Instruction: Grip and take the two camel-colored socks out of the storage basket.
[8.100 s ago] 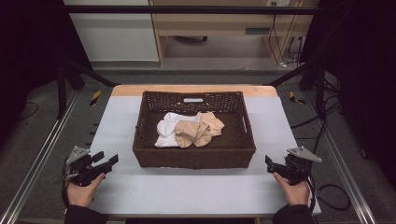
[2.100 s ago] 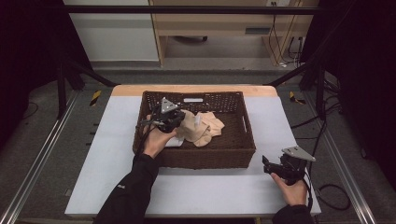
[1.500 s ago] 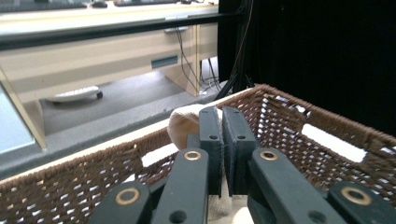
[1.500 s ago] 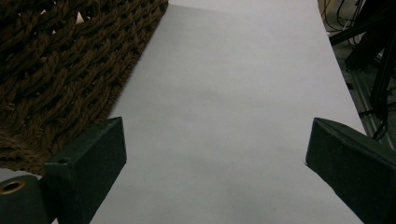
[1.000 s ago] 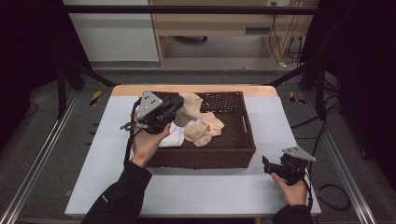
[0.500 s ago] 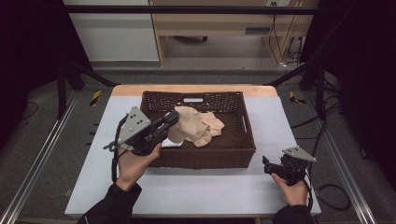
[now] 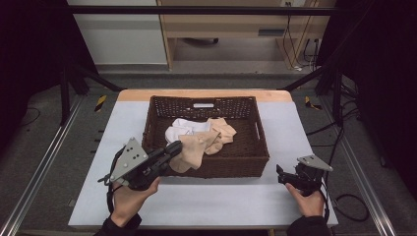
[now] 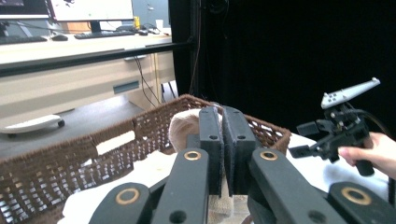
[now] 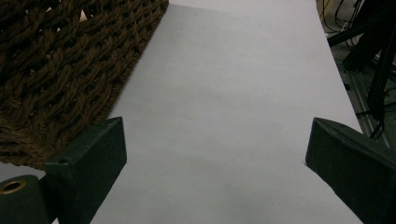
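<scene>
Two hands enter from the bench's (image 7: 221, 206) near edge. At seven o'clock the left hand (image 7: 129, 199) tilts the left gripper (image 7: 173, 147) up toward one o'clock, jaws pressed together on a beige sock (image 7: 192, 150) draped over the wicker basket's (image 7: 216, 167) near-left rim. At four o'clock the right gripper (image 7: 281, 173) rests low, jaws spread, pointing at nine o'clock. Farther in, white socks (image 7: 184, 129) lie inside the basket.
</scene>
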Available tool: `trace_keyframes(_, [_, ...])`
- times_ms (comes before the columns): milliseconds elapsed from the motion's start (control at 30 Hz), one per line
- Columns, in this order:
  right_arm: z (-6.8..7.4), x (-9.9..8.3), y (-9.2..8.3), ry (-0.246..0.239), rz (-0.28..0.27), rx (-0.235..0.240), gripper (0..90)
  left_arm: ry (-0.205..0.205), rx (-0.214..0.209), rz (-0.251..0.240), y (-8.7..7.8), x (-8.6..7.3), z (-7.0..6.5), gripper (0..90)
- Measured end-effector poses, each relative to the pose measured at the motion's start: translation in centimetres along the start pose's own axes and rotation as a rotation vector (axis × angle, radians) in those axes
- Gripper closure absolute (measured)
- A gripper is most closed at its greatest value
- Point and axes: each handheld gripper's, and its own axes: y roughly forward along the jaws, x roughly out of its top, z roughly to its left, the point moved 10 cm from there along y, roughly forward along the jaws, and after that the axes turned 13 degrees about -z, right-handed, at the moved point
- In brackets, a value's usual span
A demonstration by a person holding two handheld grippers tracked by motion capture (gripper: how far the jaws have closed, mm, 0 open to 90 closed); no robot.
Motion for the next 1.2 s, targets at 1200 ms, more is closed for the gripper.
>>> trace_keyframes(1200, [0.3, -0.5, 0.0, -0.019, 0.022, 0.006, 5.9, -0.071, 0.013, 0.430, -2.7, -16.8, -0.3, 73.5])
